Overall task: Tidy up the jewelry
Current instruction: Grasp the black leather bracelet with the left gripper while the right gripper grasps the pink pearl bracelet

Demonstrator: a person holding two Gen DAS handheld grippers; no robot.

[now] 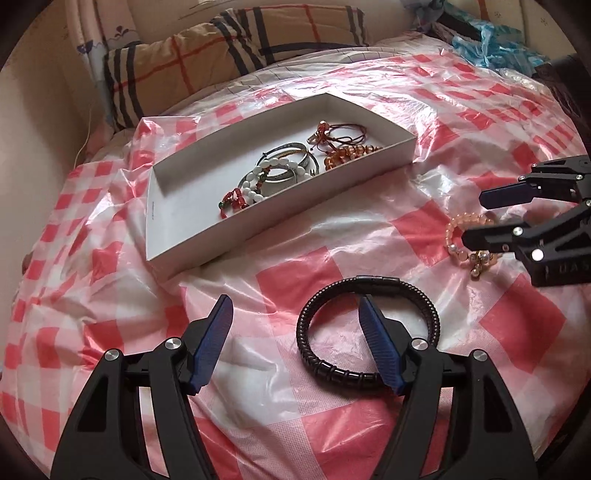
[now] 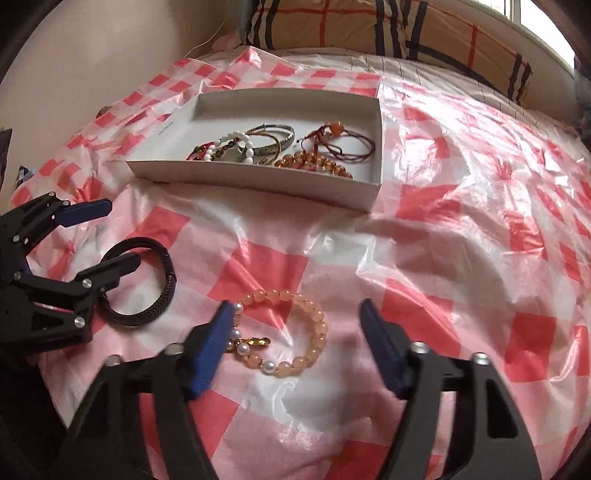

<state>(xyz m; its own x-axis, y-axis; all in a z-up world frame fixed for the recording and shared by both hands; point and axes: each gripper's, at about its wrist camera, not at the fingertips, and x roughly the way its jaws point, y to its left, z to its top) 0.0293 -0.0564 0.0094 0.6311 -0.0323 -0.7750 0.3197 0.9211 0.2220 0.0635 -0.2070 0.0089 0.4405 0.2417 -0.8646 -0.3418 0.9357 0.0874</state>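
Note:
A black braided bracelet (image 1: 369, 328) lies on the checked plastic sheet; my open left gripper (image 1: 295, 314) hovers over it, its right finger inside the ring. It also shows in the right wrist view (image 2: 147, 280), under the left gripper (image 2: 107, 236). A peach bead bracelet with pearls (image 2: 291, 332) lies between the fingers of my open right gripper (image 2: 295, 314); in the left wrist view it (image 1: 458, 236) sits under the right gripper (image 1: 476, 218). A white tray (image 1: 177, 254) (image 2: 258, 184) holds several bracelets and cords.
The red-and-white checked plastic sheet (image 2: 443, 258) covers a bed. A plaid pillow (image 1: 221, 48) (image 2: 406, 29) lies behind the tray. A wall runs along the left side. Blue crumpled plastic (image 1: 491, 40) sits at the far right.

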